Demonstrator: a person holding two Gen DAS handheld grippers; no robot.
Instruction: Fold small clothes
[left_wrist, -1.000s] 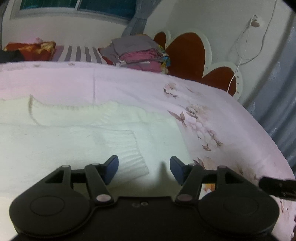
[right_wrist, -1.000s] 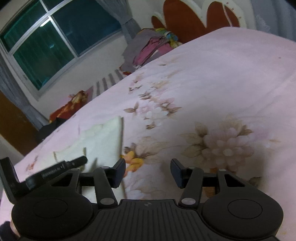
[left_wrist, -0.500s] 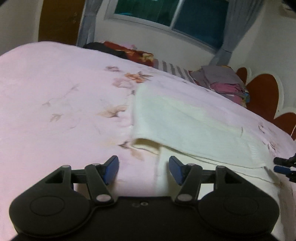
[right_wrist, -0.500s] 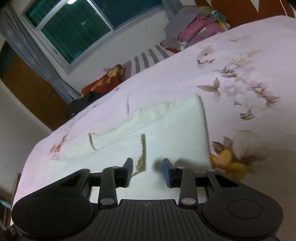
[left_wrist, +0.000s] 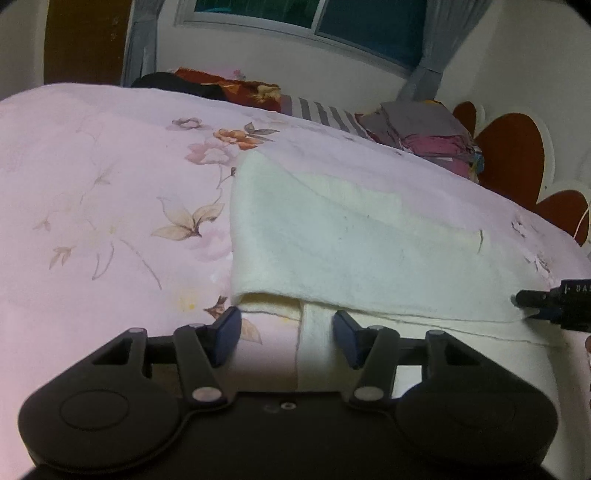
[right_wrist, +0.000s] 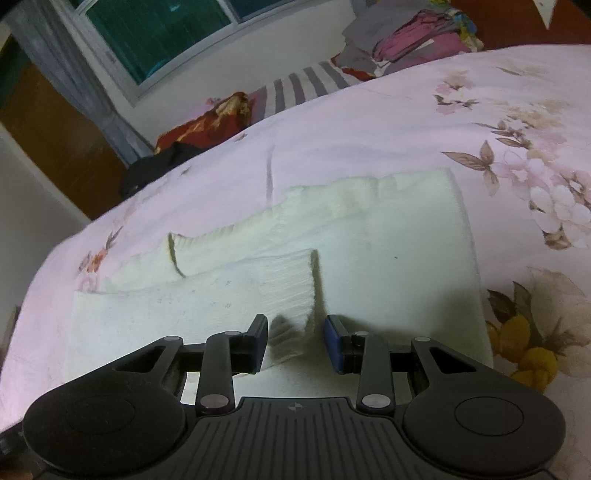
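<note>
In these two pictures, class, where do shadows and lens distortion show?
Right wrist view: the right gripper casts a dark shadow on the cream sweater. Left wrist view: the bed bulges like a dome, corners go black, and the left gripper shades the sheet beneath.

1 cream sweater, 1 clothes pile, 2 grippers

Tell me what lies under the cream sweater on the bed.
The cream sweater lies on the pink floral bedsheet; one folded sleeve lies on top. Whatever the sheet's pattern shows beneath the knit is covered.
</note>
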